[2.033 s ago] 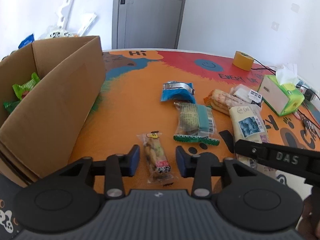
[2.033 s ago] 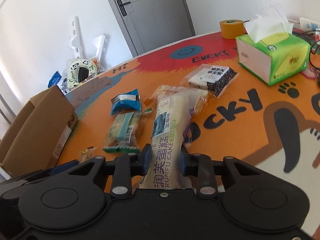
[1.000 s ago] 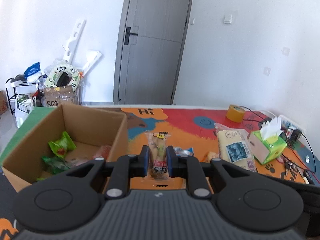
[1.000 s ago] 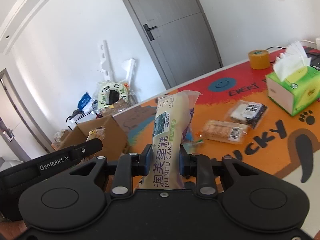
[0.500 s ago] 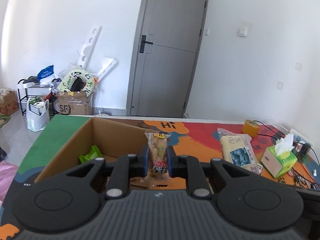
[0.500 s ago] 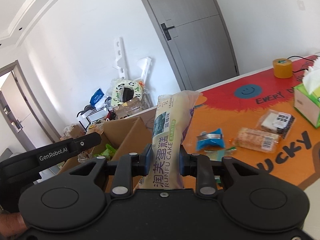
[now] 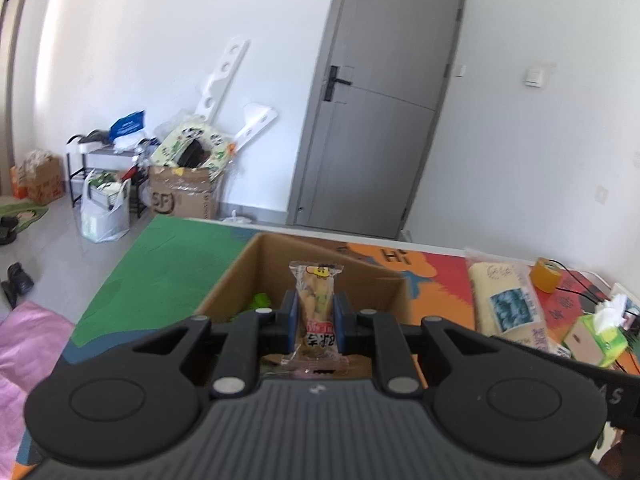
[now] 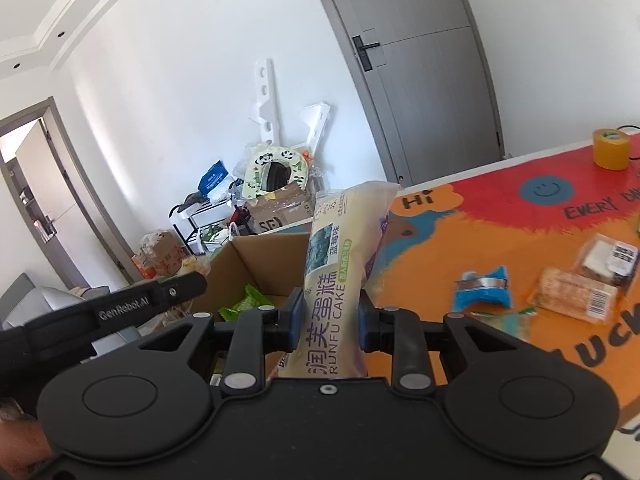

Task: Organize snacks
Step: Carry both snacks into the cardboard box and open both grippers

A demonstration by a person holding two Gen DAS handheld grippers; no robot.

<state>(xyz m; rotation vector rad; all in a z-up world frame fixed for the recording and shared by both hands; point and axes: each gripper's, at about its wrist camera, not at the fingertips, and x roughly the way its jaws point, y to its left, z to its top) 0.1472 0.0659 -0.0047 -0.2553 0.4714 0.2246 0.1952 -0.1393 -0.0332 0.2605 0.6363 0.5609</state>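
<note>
Left gripper [image 7: 314, 316] is clamped on our small snack pack [image 7: 317, 300], cardboard box [image 7: 240, 276] just beyond it. Right gripper [image 8: 329, 316] pinches our cake packet [image 8: 340, 248]; box sits ahead-left.

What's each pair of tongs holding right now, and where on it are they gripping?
Left tongs: small clear snack packet, pinched across its lower half. Right tongs: Runfu cake packet, pinched near its lower end. Both packets stand upright.

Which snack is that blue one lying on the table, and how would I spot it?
Start at the orange and red table mat and look just right of the cake packet held in the right gripper. There lies the blue packet, apart from the paler wrapped snacks further right; it alone is bright blue.
</note>
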